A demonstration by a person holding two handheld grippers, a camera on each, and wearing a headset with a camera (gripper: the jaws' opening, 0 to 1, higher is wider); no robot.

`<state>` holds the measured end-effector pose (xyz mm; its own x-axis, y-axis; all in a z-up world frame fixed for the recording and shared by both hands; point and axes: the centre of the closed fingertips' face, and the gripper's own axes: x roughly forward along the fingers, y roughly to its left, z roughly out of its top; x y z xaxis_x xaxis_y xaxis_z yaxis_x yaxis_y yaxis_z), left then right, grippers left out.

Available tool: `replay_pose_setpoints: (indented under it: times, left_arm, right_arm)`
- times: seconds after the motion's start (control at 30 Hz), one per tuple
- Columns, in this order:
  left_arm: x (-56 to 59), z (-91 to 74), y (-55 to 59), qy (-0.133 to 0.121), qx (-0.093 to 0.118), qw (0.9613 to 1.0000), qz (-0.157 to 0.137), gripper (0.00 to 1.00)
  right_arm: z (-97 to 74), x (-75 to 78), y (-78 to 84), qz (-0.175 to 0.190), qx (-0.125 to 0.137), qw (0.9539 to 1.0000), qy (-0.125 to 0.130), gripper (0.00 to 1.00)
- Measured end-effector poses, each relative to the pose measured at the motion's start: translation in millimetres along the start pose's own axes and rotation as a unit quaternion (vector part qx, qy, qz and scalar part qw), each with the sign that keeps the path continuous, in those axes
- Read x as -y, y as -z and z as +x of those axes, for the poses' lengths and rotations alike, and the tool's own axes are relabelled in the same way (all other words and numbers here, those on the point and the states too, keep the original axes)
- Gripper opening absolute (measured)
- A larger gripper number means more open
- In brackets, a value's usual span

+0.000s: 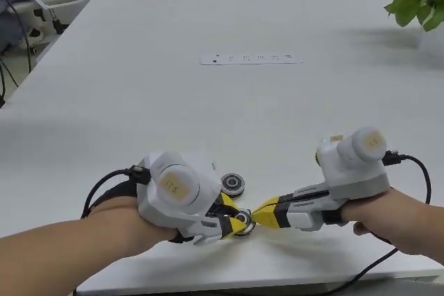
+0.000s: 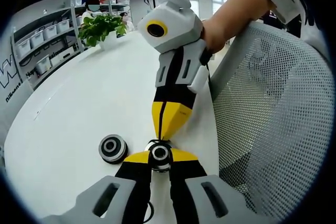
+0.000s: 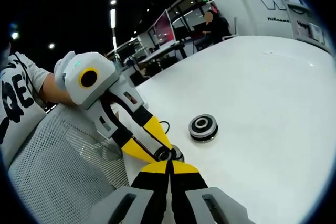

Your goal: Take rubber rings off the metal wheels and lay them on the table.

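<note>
As left tongs [image 2: 159,160] clasp wheel [image 2: 160,152], right tongs [image 3: 169,164] touch.

Table top [image 1: 208,102] is recorded as smooth, matt white. On the wheel [image 2: 159,153], lower centre, a glossy metal hub is ringed by matt black rubber. Smooth pale plastic is noted on the left gripper [image 1: 237,222] shell. Chair back [image 2: 273,119], right of frame: open grey mesh.

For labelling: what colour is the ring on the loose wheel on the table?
Black, on the loose wheel, around silver metal; clearest in left gripper view.
</note>
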<state>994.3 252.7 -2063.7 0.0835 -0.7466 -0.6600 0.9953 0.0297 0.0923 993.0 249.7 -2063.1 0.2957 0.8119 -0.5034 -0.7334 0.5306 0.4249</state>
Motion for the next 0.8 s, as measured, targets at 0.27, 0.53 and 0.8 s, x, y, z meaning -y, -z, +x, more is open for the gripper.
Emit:
replay_pose_setpoints:
  times: [0.27,0.53,0.8]
  left_arm:
    - [0.2,0.0,-0.1,0.0,0.0,1.0,0.001,0.08]
    - [0.3,-0.1,0.0,0.0,0.001,1.0,0.001,0.08]
    - [0.3,0.6,-0.6,0.0,0.001,1.0,0.0,0.08]
  right_arm:
    - [1.3,-2.4,-1.0,-0.003,0.001,1.0,-0.003,0.0]
    - [3.2,-5.8,-2.1,-0.007,0.003,0.9999,-0.009,0.0]
    - [4.9,-10.6,-5.6,-0.019,0.008,0.9996,-0.02,0.0]
